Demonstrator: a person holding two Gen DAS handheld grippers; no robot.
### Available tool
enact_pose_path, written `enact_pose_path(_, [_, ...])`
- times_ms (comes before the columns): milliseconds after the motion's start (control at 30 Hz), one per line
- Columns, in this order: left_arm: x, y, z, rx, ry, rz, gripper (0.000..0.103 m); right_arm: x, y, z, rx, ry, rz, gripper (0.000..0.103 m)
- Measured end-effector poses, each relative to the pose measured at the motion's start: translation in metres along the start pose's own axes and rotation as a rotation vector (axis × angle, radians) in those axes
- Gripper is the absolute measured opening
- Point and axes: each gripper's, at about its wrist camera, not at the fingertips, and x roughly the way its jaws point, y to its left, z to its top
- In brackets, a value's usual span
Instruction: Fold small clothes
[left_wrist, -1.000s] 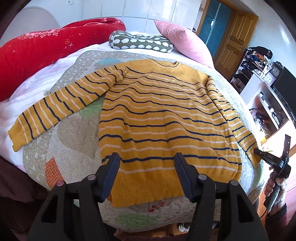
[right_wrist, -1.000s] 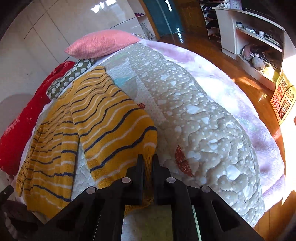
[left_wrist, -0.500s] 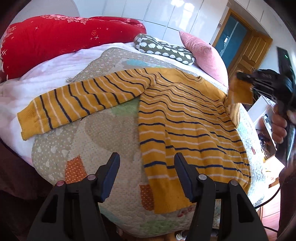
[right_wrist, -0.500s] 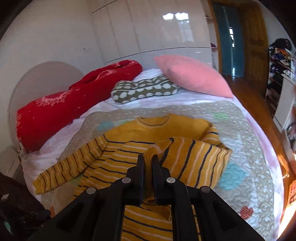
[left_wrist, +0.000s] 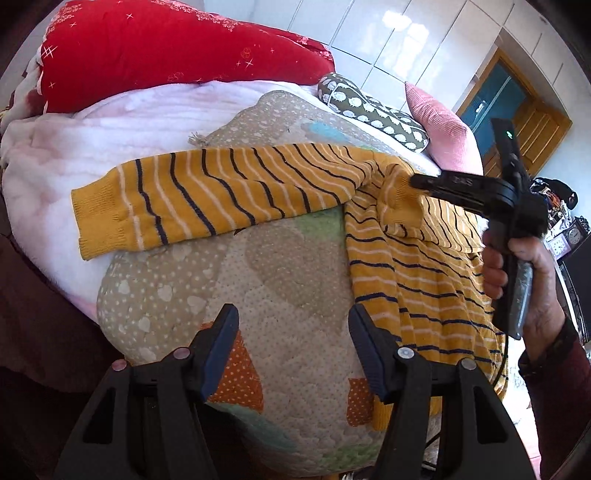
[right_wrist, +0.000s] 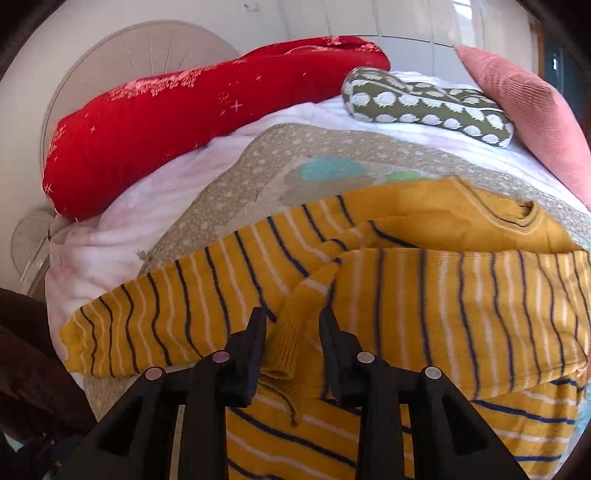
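A mustard sweater with navy and white stripes (left_wrist: 406, 258) lies on a dotted quilt (left_wrist: 207, 280). Its left sleeve (left_wrist: 207, 199) stretches out to the left. Its right sleeve (right_wrist: 461, 310) is folded across the chest. My right gripper (right_wrist: 291, 321) has its jaws parted around that sleeve's ribbed cuff (right_wrist: 291, 332), which lies loose between them; it shows in the left wrist view (left_wrist: 417, 182) over the sweater's chest. My left gripper (left_wrist: 291, 321) is open and empty above the quilt, left of the sweater's hem.
A red bolster (right_wrist: 177, 114), a green patterned pillow (right_wrist: 428, 103) and a pink cushion (right_wrist: 532, 110) lie at the head of the bed. A white blanket (left_wrist: 85, 147) lies under the quilt. A wooden door (left_wrist: 524, 122) and shelves (left_wrist: 561, 221) stand at right.
My right gripper carried the right sleeve's cuff up and across the sweater's chest, then its jaws parted. My left gripper moved left, off the hem, toward the outstretched left sleeve.
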Motion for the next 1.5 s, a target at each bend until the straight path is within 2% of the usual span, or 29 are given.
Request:
enact_pose_path(200, [0.013, -0.032, 0.014, 0.041, 0.01, -0.034, 0.061, -0.06, -0.125, -0.034, 0.118, -0.003, -0.262, 0.033])
enact_pose_path(367, [0.039, -0.083, 0.036, 0.142, 0.009, -0.016, 0.065, -0.088, -0.193, -0.068, 0.264, 0.003, -0.283, 0.033])
enact_pose_path(500, [0.08, -0.127, 0.062, 0.205, 0.04, -0.047, 0.065, -0.096, -0.211, -0.09, 0.305, 0.001, -0.267, 0.033])
enact_pose_path(567, [0.102, -0.148, 0.07, 0.255, 0.048, -0.035, 0.065, -0.098, -0.213, -0.101, 0.323, 0.001, -0.257, 0.033])
enact_pose_path(633, [0.131, -0.168, 0.078, 0.318, 0.062, 0.014, 0.065, -0.1, -0.216, -0.11, 0.347, 0.001, -0.243, 0.033])
enact_pose_path(733, [0.161, -0.171, 0.093, 0.348, 0.045, 0.173, 0.065, -0.108, -0.221, -0.124, 0.375, -0.003, -0.237, 0.033])
enact_pose_path(800, [0.169, -0.151, 0.108, 0.288, 0.039, 0.273, 0.065, -0.114, -0.228, -0.127, 0.379, -0.007, -0.259, 0.033])
enact_pose_path(833, [0.169, -0.137, 0.114, 0.239, 0.044, 0.292, 0.065, -0.117, -0.232, -0.129, 0.384, -0.011, -0.277, 0.033])
enact_pose_path(900, [0.161, -0.108, 0.122, 0.138, 0.054, 0.276, 0.065, -0.122, -0.243, -0.13, 0.402, -0.023, -0.304, 0.035])
enact_pose_path(1000, [0.142, -0.08, 0.121, 0.071, 0.061, 0.253, 0.065, -0.123, -0.256, -0.124, 0.441, -0.043, -0.302, 0.039])
enact_pose_path(1100, [0.119, -0.07, 0.108, 0.072, 0.051, 0.23, 0.065, -0.113, -0.266, -0.097, 0.464, -0.071, -0.268, 0.041])
enact_pose_path(1200, [0.1, -0.075, 0.093, 0.093, 0.037, 0.184, 0.065, -0.09, -0.276, -0.059, 0.474, -0.084, -0.274, 0.048])
enact_pose_path(1367, [0.097, -0.098, 0.088, 0.161, 0.037, 0.123, 0.065, -0.031, -0.302, -0.01, 0.492, -0.004, -0.326, 0.05])
enact_pose_path(1400, [0.098, -0.102, 0.088, 0.171, 0.037, 0.114, 0.065, -0.02, -0.307, -0.005, 0.492, 0.018, -0.318, 0.046])
enact_pose_path(1433, [0.099, -0.105, 0.09, 0.179, 0.037, 0.106, 0.065, -0.011, -0.31, -0.002, 0.489, 0.042, -0.305, 0.032])
enact_pose_path(1467, [0.1, -0.107, 0.092, 0.183, 0.035, 0.098, 0.065, -0.007, -0.313, 0.0, 0.497, 0.06, -0.286, 0.007])
enact_pose_path(1500, [0.102, -0.109, 0.095, 0.185, 0.032, 0.091, 0.065, -0.009, -0.317, 0.002, 0.511, 0.044, -0.285, 0.006])
